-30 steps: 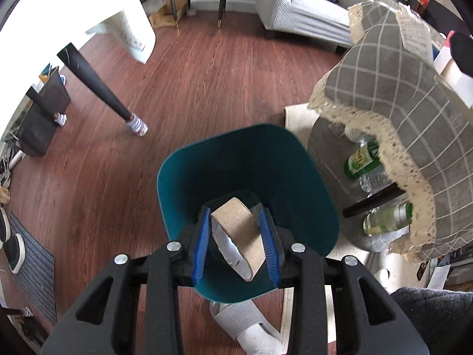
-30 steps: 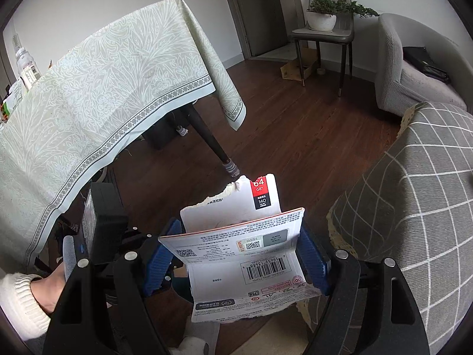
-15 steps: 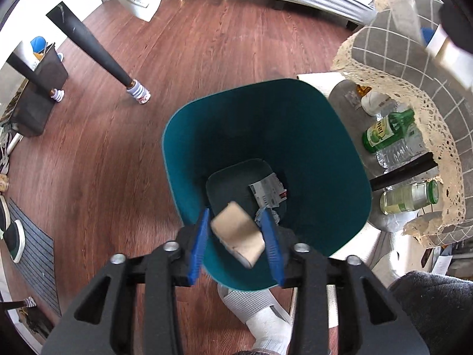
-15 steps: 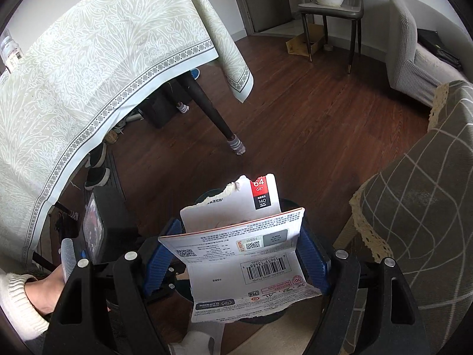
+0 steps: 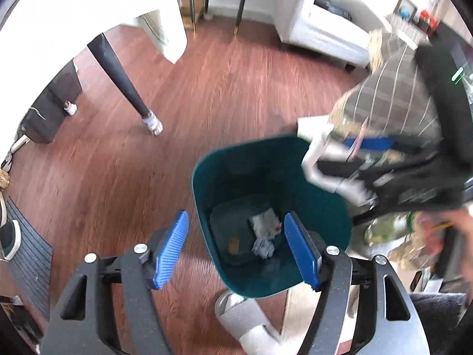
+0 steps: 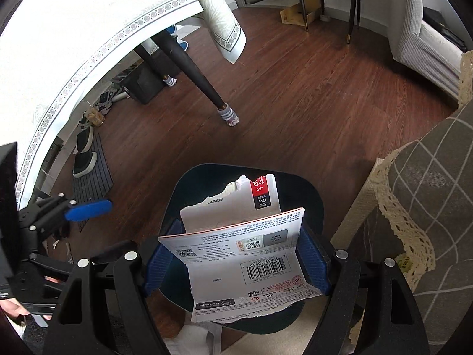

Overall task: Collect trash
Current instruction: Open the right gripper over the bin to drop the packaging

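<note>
A teal trash bin stands on the wood floor, with crumpled paper, a wrapper and a brown piece at its bottom. My left gripper is open and empty above the bin's near rim. My right gripper is shut on a torn white memory-card package and holds it over the bin. The right gripper also shows, blurred, in the left wrist view at the bin's far right rim. The left gripper shows at the left edge of the right wrist view.
A black table leg with a sock foot stands left of the bin under a white tablecloth. A grey checked cloth with lace edge covers a low table right of the bin, with bottles beneath. A white slipper lies by the bin.
My left gripper has opened and the cardboard tube is out of it. My right gripper has moved with the package over the bin.
</note>
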Demonstrator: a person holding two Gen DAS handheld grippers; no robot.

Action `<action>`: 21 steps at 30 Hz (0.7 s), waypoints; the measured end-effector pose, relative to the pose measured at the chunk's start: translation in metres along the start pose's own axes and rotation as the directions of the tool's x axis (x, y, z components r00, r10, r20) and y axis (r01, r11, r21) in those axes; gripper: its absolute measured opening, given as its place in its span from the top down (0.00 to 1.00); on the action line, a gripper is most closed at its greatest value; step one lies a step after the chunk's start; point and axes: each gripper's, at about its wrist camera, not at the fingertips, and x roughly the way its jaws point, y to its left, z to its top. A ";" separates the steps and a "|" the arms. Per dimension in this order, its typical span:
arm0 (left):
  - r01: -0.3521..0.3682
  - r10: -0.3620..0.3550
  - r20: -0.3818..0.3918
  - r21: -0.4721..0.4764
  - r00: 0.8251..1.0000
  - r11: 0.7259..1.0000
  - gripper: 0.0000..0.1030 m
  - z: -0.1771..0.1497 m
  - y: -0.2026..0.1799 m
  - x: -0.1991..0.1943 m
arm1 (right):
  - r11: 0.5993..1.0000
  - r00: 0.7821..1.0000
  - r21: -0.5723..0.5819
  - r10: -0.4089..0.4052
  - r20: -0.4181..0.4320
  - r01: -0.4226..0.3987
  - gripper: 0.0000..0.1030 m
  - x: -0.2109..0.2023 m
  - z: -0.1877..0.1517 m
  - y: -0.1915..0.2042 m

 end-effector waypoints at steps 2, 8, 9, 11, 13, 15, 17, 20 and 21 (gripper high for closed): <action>-0.003 0.003 0.048 0.002 0.999 1.000 0.31 0.004 0.003 -0.014 | 1.000 1.000 0.002 -0.002 -0.020 0.002 0.24 0.009 -0.001 0.001; 0.005 -0.006 0.177 0.007 0.984 1.000 0.41 0.014 0.001 -0.052 | 1.000 0.998 0.003 0.008 -0.069 -0.008 0.24 0.035 -0.006 0.007; 0.007 -0.009 0.194 0.011 0.981 1.000 0.45 0.015 0.000 -0.057 | 1.000 0.997 0.001 0.017 -0.074 -0.017 0.24 0.039 -0.008 0.007; -0.007 0.000 0.225 0.028 0.974 1.000 0.51 0.016 -0.001 -0.067 | 1.000 0.996 -0.008 0.011 -0.088 -0.012 0.24 0.046 -0.011 0.008; -0.007 -0.002 0.250 0.033 0.968 0.999 0.56 0.019 -0.002 -0.075 | 1.000 0.993 -0.019 0.002 -0.115 -0.004 0.24 0.055 -0.016 0.011; 0.022 -0.028 0.268 0.024 0.963 0.999 0.59 0.024 0.002 -0.083 | 0.999 0.989 -0.037 -0.014 -0.147 0.009 0.24 0.065 -0.020 0.014; 0.047 -0.051 0.280 0.019 0.959 0.999 0.63 0.029 0.003 -0.091 | 0.998 0.983 -0.060 -0.043 -0.181 0.032 0.24 0.076 -0.026 0.018; 0.063 -0.070 0.289 0.033 0.955 0.997 0.66 0.031 -0.004 -0.101 | 0.996 0.976 -0.079 -0.062 -0.210 0.047 0.24 0.085 -0.034 0.020; 0.066 -0.075 0.296 0.040 0.952 0.997 0.66 0.031 -0.006 -0.104 | 0.995 0.974 -0.084 -0.066 -0.215 0.049 0.23 0.088 -0.036 0.020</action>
